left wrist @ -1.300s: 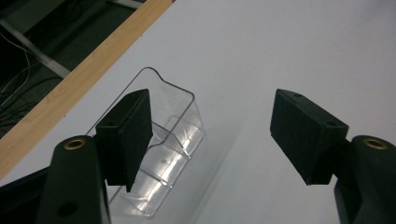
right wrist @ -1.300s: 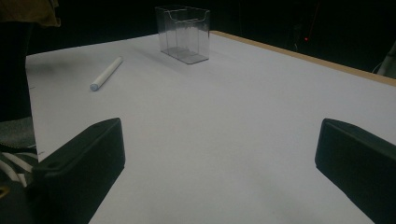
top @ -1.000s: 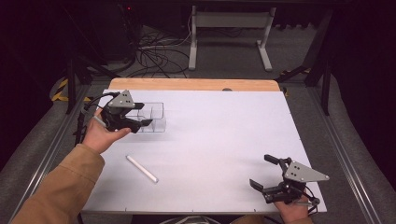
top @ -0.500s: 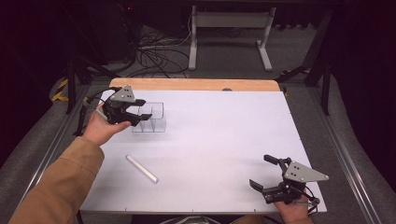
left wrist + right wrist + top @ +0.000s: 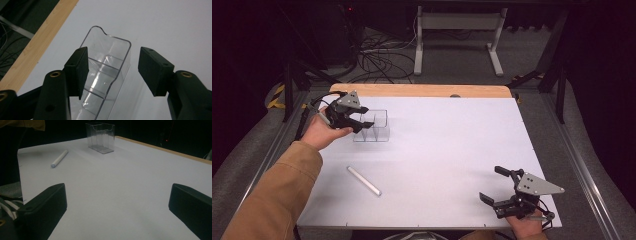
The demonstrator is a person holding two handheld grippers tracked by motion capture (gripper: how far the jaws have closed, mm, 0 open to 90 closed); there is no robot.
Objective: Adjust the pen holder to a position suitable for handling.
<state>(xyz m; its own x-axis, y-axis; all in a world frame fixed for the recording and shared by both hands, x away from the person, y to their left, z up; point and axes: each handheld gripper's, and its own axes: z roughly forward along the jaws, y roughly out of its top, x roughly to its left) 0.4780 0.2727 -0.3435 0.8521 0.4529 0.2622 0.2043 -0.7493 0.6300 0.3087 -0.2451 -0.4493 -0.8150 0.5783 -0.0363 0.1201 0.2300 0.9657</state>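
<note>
Near the white table's (image 5: 447,150) far-left corner, the clear, rigid, slippery, light plastic divided holder (image 5: 105,72) is straddled by the left gripper (image 5: 113,72); its jaws have just been closing but are apart, unclamped, with one inside and one outside a thin side wall, judged the hold. Right gripper (image 5: 117,210) is held agape, idle.

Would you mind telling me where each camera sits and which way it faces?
High view: above the person's side, looking forward and down; shows the table, forearms, left gripper, right gripper.
Left gripper view: rides that gripper, looks down past open jaws at the clear organizer.
Right gripper view: low, looks across the table between wide jaws.
Shared: organizer and white tube.
</note>
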